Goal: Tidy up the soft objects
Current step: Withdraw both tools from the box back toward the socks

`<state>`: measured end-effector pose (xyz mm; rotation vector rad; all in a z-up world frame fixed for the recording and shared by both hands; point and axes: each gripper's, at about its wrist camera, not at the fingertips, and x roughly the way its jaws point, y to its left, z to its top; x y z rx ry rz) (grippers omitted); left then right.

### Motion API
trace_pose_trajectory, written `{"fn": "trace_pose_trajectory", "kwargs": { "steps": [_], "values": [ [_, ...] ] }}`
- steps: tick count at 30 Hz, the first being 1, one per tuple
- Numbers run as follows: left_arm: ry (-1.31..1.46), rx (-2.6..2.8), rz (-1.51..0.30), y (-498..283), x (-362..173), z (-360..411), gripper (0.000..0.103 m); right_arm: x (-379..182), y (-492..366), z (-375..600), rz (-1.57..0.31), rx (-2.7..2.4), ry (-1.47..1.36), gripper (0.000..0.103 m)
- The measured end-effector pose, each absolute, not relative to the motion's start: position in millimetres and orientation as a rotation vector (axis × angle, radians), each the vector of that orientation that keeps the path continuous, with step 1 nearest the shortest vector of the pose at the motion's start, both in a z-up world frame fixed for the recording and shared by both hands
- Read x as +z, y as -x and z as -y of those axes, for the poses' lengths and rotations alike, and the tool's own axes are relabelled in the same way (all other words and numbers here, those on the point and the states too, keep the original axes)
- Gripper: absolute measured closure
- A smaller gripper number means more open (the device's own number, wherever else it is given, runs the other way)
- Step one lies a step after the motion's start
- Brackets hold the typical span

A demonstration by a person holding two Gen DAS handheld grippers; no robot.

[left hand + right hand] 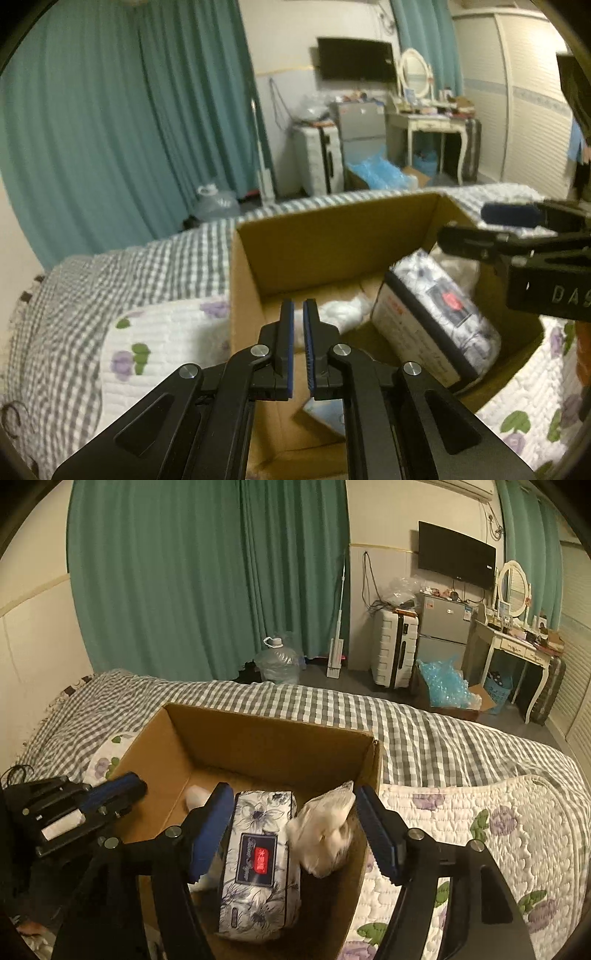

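Over the cardboard box (258,738) on the bed (461,746), your right gripper (291,830) hangs with jaws released above the tissue pack (255,864) and white bag (325,834); your left gripper (298,343) is nearly clenched, empty. Packing seems underway; fetch another soft item.

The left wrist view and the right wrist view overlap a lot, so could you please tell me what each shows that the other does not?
Only the left wrist view shows the nearly shut left hand-held gripper head-on and a pale blue packet on the box floor. Only the right wrist view shows the open right hand-held gripper head-on and the water jug unobstructed. Both show the cardboard box, floral tissue pack and white plush item.
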<state>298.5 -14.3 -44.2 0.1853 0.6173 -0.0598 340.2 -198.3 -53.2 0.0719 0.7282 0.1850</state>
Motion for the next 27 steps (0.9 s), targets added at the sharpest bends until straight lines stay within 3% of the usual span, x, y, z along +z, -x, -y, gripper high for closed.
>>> {"fn": "trace_pose_trajectory", "kwargs": {
  "steps": [6, 8, 11, 15, 17, 18, 23, 25, 27],
  "values": [
    [-0.138, -0.090, -0.539, -271, -11, 14, 0.103, -42, -322, 197, -0.712, 0.189, -0.064, 0.034],
    [-0.113, -0.098, -0.523, -263, 0, 11, 0.102, -32, -310, 198, -0.700, 0.190, -0.068, 0.034],
    [-0.097, -0.122, -0.536, -248, 20, 13, 0.094, -16, -295, 197, -0.685, 0.186, -0.064, 0.034],
    [-0.119, -0.109, -0.535, -222, 44, 17, 0.094, 15, -260, 198, -0.651, 0.169, -0.054, 0.020],
    [-0.099, -0.108, -0.508, -202, 56, 13, 0.067, 33, -241, 198, -0.630, 0.160, -0.051, 0.018],
    [-0.091, -0.104, -0.484, -193, 60, 11, 0.039, 40, -233, 198, -0.622, 0.160, -0.048, 0.016],
    [-0.040, -0.122, -0.370, -134, 92, 4, 0.035, 77, -174, 198, -0.575, 0.142, -0.024, 0.011],
    [-0.035, -0.118, -0.362, -118, 98, 1, 0.022, 86, -151, 199, -0.568, 0.132, -0.024, 0.011],
    [-0.031, -0.106, -0.335, -96, 100, -3, 0.017, 90, -131, 201, -0.560, 0.133, -0.026, 0.011]
  ]
}}
